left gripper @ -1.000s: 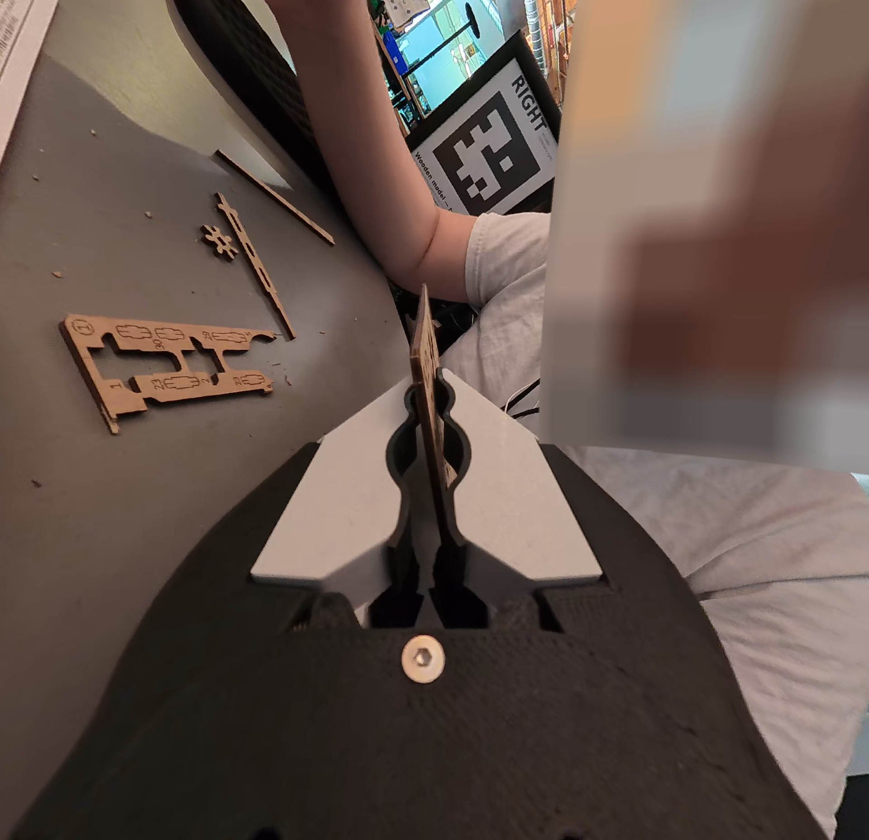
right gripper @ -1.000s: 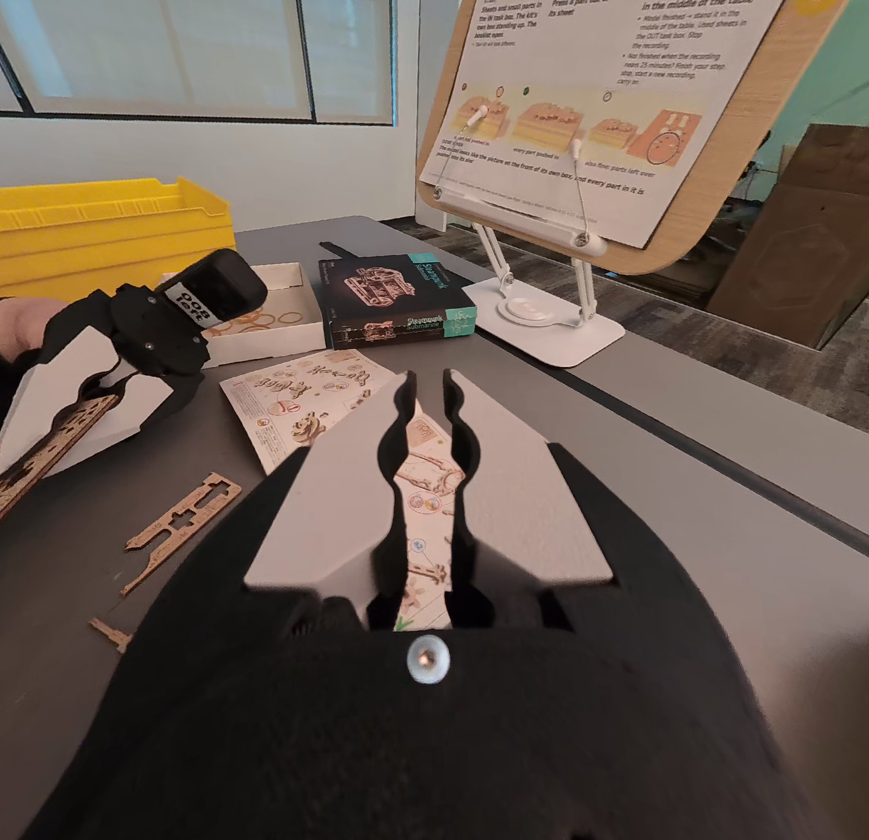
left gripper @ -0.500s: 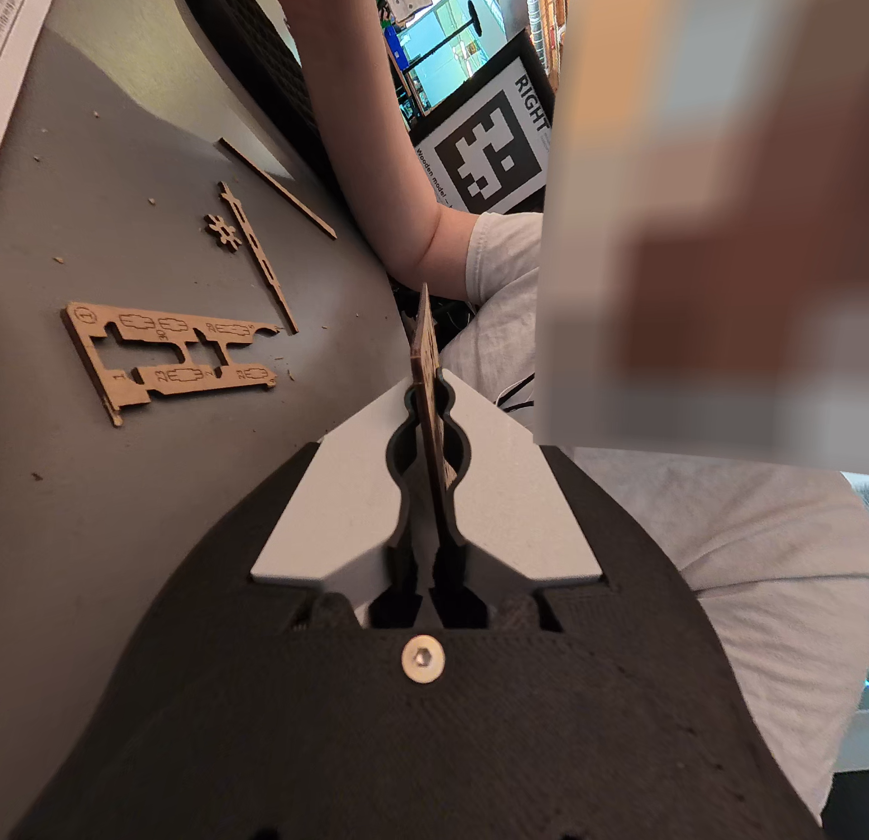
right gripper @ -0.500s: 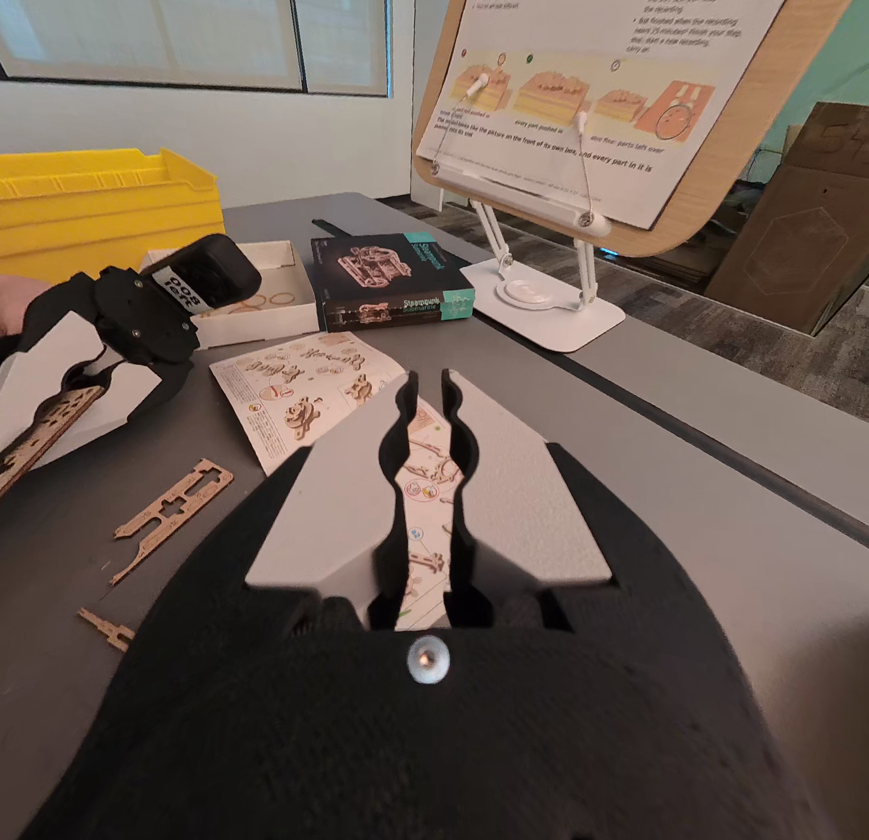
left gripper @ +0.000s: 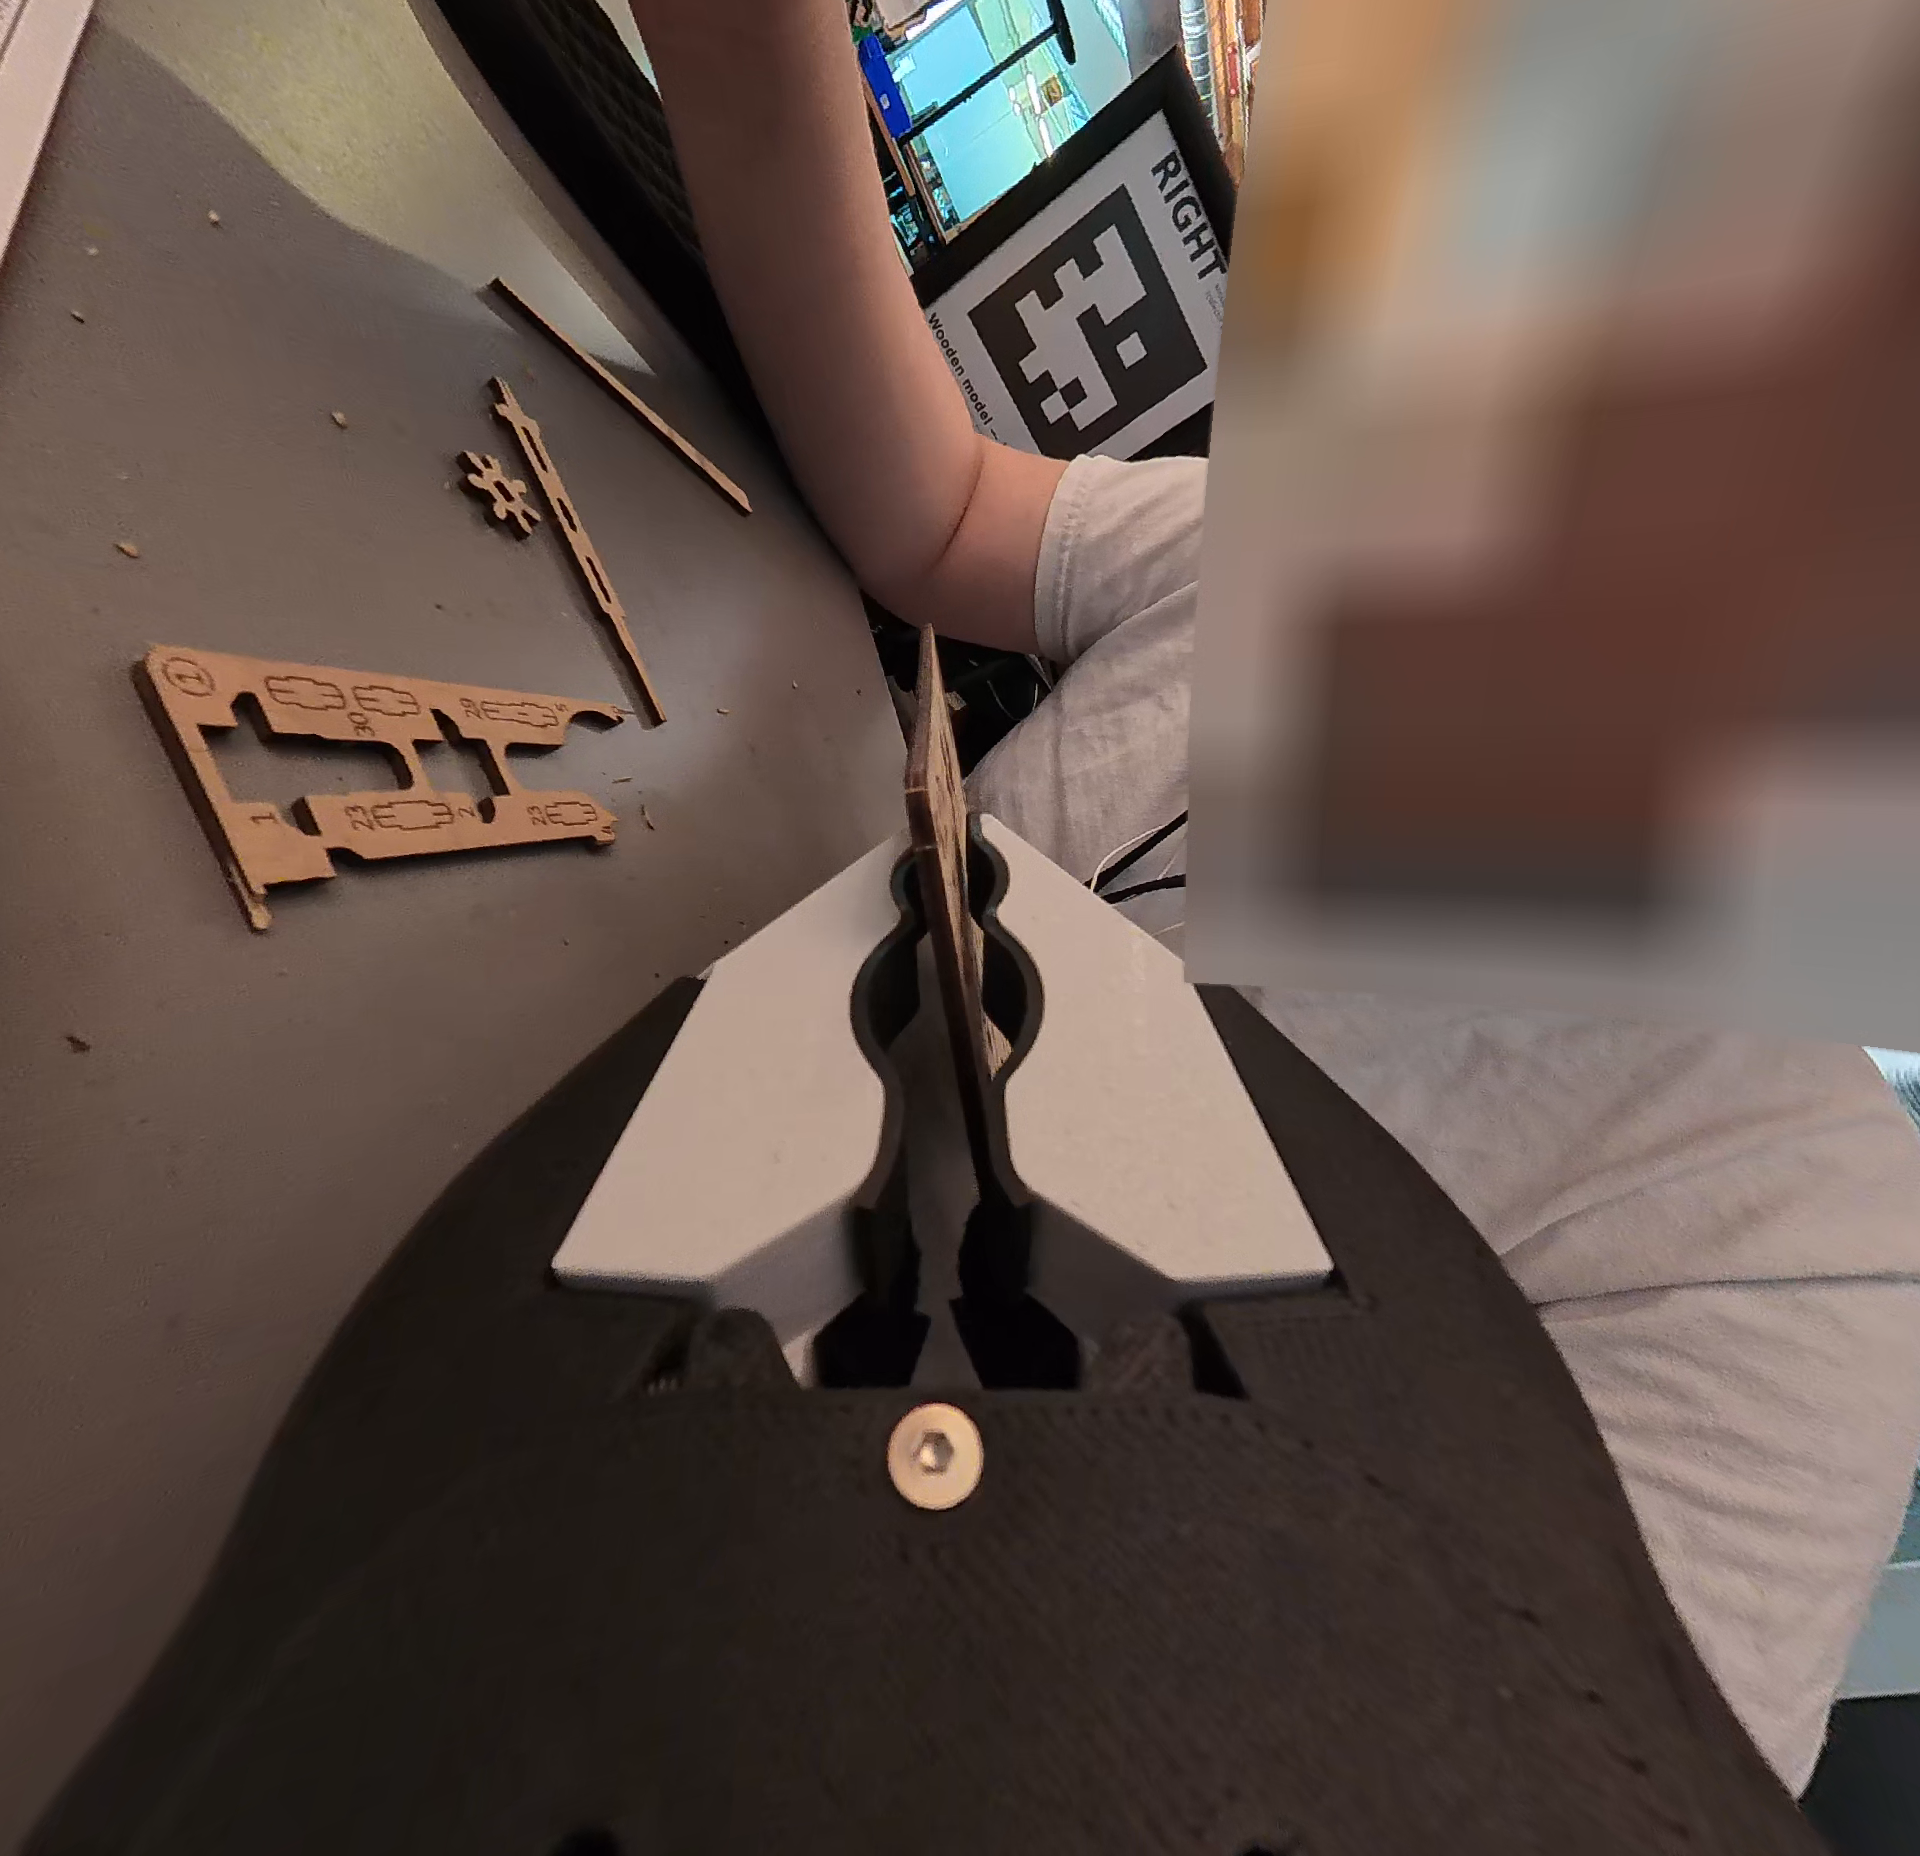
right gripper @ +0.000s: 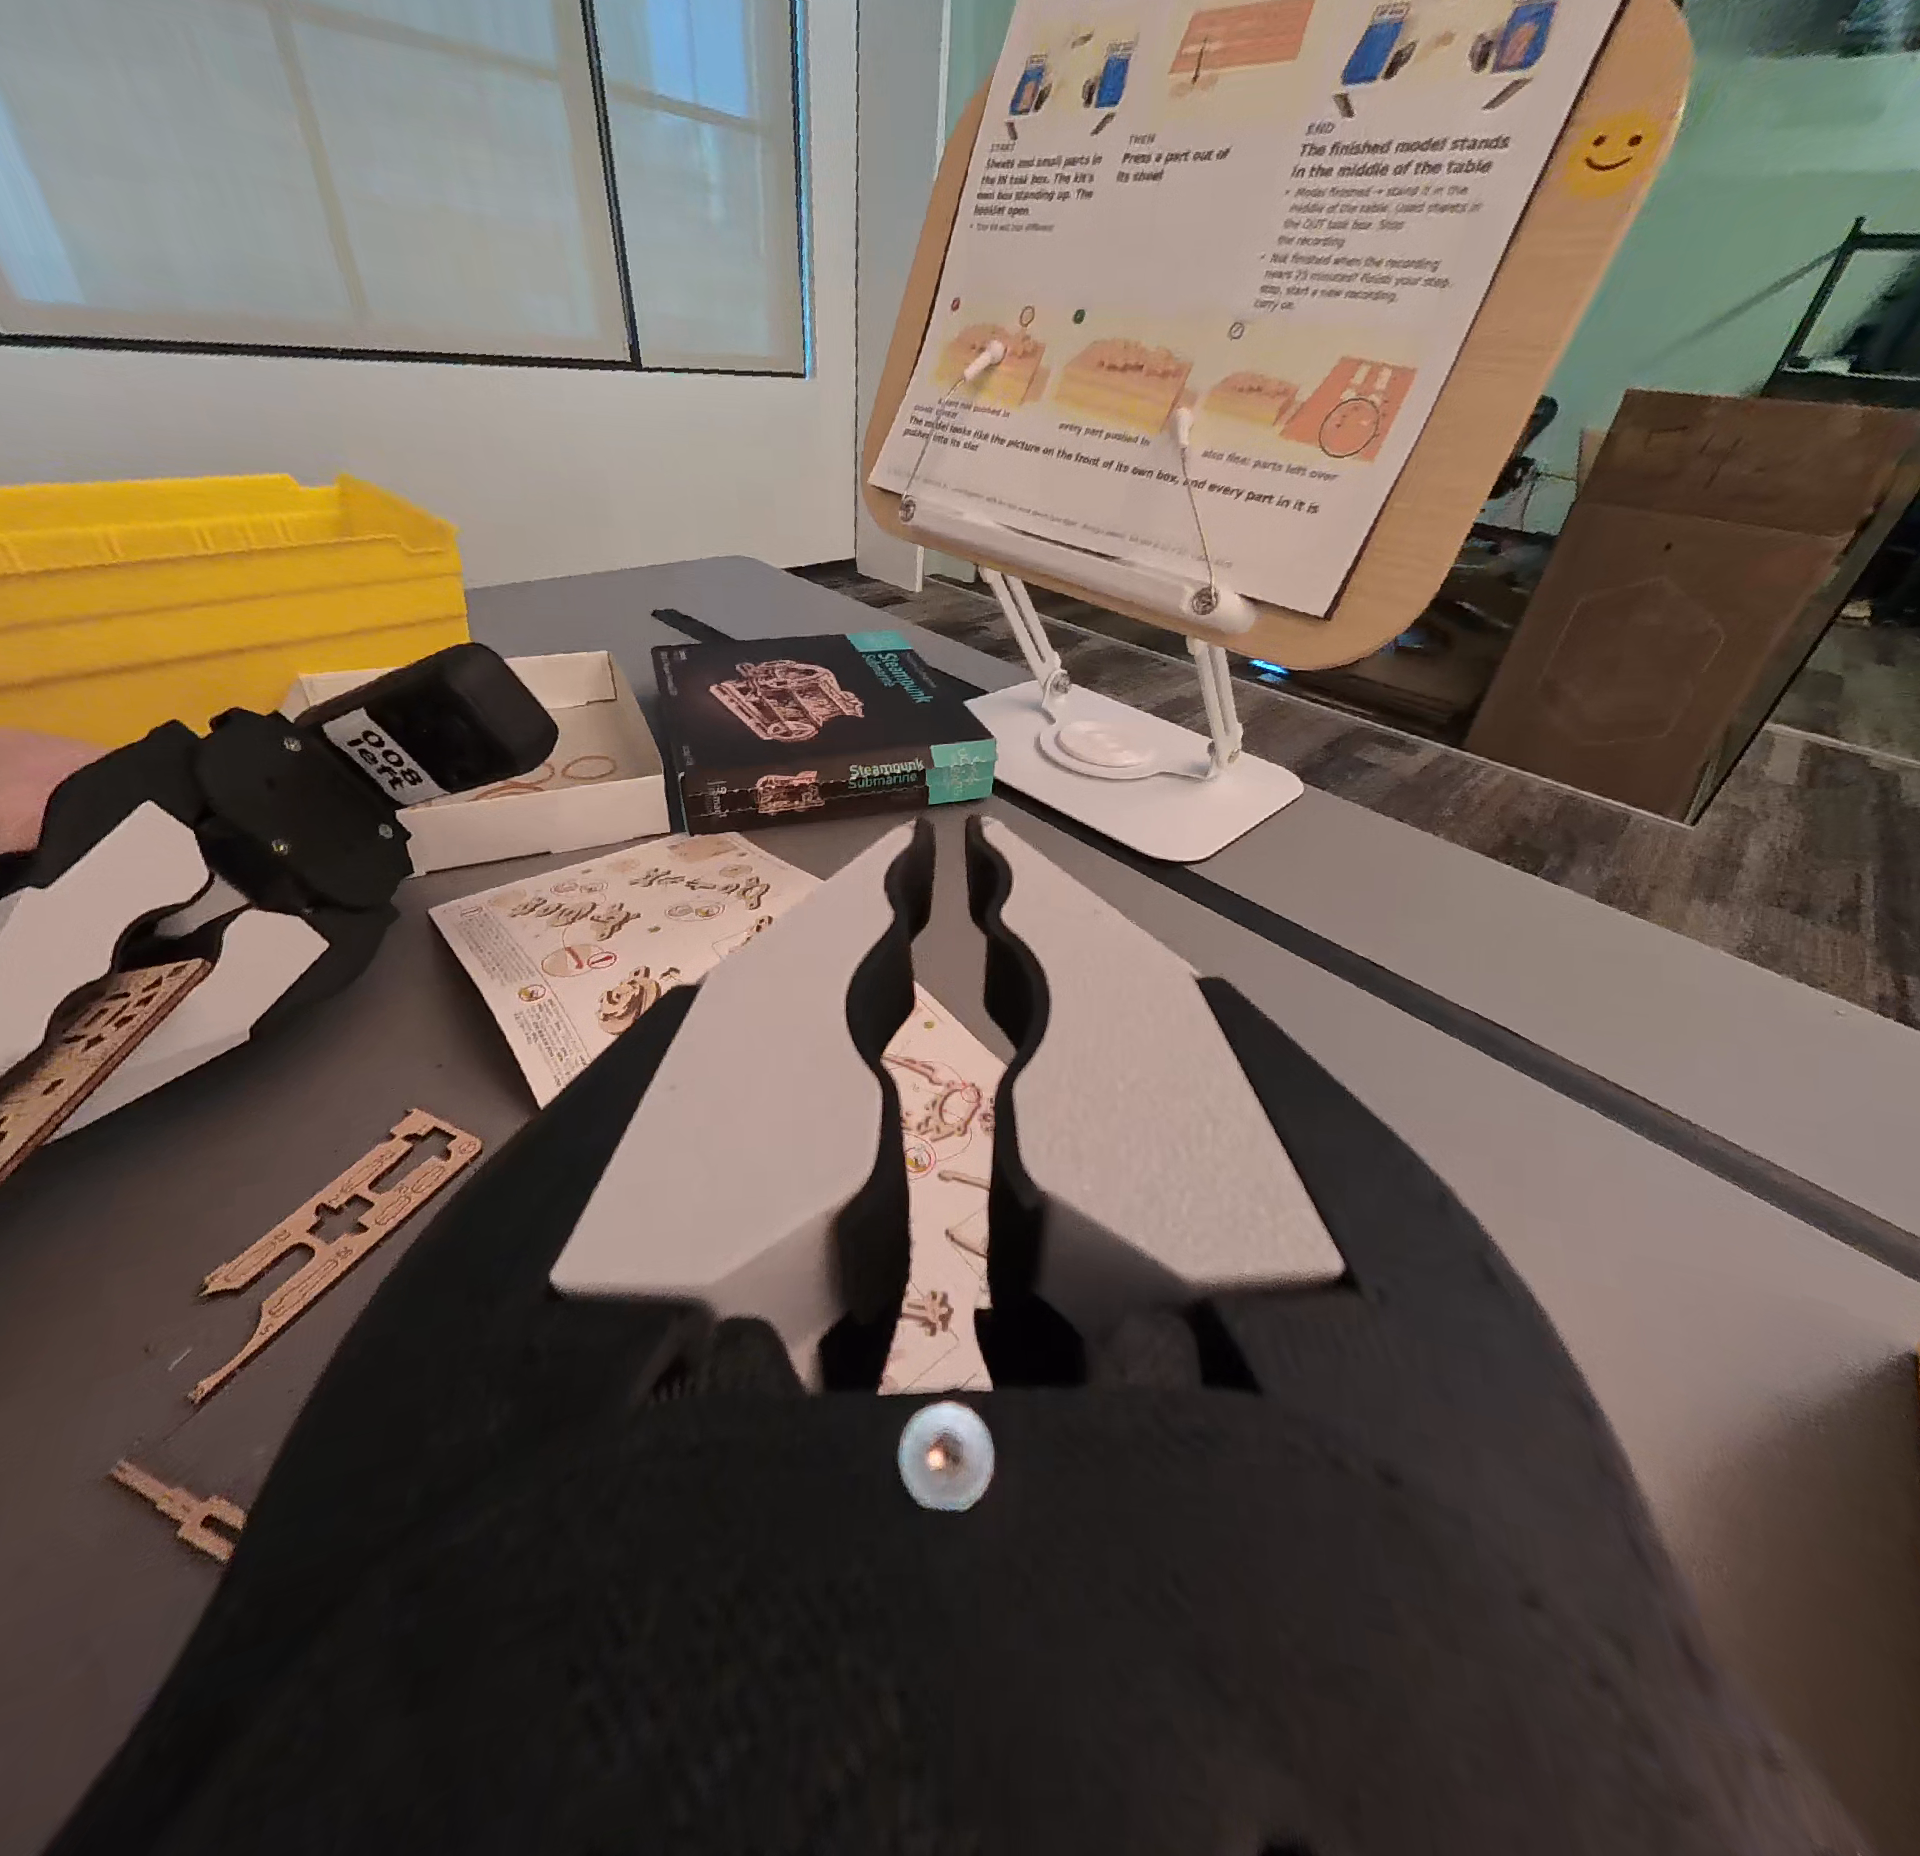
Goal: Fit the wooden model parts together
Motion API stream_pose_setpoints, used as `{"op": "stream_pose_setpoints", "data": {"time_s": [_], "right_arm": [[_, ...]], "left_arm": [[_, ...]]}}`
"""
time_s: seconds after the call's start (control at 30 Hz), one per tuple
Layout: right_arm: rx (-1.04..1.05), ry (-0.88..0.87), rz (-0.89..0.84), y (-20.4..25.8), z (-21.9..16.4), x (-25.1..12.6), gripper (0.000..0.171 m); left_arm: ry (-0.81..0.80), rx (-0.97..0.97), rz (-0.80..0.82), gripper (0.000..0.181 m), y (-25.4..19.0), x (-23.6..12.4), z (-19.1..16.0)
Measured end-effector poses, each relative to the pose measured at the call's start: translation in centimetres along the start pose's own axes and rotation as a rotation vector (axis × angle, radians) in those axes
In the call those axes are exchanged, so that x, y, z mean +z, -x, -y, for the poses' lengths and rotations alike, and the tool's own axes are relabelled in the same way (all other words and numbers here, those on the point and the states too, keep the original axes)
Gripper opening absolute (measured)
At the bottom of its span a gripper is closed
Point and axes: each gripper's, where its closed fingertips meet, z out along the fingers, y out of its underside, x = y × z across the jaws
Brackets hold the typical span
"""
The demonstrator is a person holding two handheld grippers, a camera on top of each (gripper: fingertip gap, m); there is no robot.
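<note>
Grey table (right gripper: 1351, 1131) lies bare beside right hand-held gripper (right gripper: 948, 840), jaws parted.

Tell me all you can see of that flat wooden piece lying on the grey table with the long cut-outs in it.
The flat wooden piece is a thin, pale brown, laser-cut sheet remnant with dark burnt edges. Open gaps show where parts came out; a few small engraved parts remain in it. It lies flat on the grey table, one end tapering to thin points. No gripper touches it. A thin slotted strip lies just beside it; whether they touch is unclear. Wood crumbs lie scattered around it.
</note>
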Motion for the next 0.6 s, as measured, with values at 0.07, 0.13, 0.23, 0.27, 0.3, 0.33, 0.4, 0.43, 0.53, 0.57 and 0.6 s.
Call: {"op": "stream_pose_setpoints", "data": {"time_s": [0.07, 0.13, 0.23, 0.27, 0.3, 0.33, 0.4, 0.43, 0.53, 0.57, 0.6], "right_arm": [[0.016, 0.005, 0.003, -0.12, -0.16, 0.01, 0.005], [0.025, 0.004, 0.007, -0.11, -0.22, 0.03, 0.005], [0.006, 0.011, 0.001, -0.08, -0.27, 0.05, 0.004], [0.001, 0.012, 0.000, -0.05, -0.27, 0.07, 0.004], [-0.003, 0.014, 0.001, 0.00, -0.29, 0.09, 0.005], [-0.005, 0.016, 0.001, 0.03, -0.32, 0.10, 0.005], [-0.004, 0.017, 0.002, 0.05, -0.37, 0.12, 0.005], [-0.003, 0.018, 0.002, 0.04, -0.39, 0.12, 0.005], [-0.002, 0.015, 0.001, -0.01, -0.36, 0.09, 0.004], [0.000, 0.013, 0.001, -0.01, -0.34, 0.07, 0.004], [0.000, 0.013, 0.001, 0.01, -0.33, 0.07, 0.004]], "left_arm": [[0.002, -0.005, 0.002, 0.002, 0.08, 0.02, -0.03], [0.005, -0.007, 0.004, 0.003, 0.12, 0.05, -0.08], [0.008, -0.008, 0.007, 0.003, 0.16, 0.08, -0.12], [0.008, -0.009, 0.008, 0.003, 0.19, 0.09, -0.13], [0.009, -0.010, 0.008, 0.003, 0.20, 0.09, -0.13], [0.009, -0.010, 0.008, 0.003, 0.20, 0.09, -0.13], [0.009, -0.010, 0.008, 0.003, 0.21, 0.09, -0.14], [0.009, -0.011, 0.009, 0.003, 0.22, 0.09, -0.14], [0.009, -0.013, 0.010, 0.003, 0.24, 0.09, -0.15], [0.009, -0.014, 0.010, 0.004, 0.26, 0.09, -0.14], [0.009, -0.014, 0.010, 0.004, 0.27, 0.09, -0.14]]}}
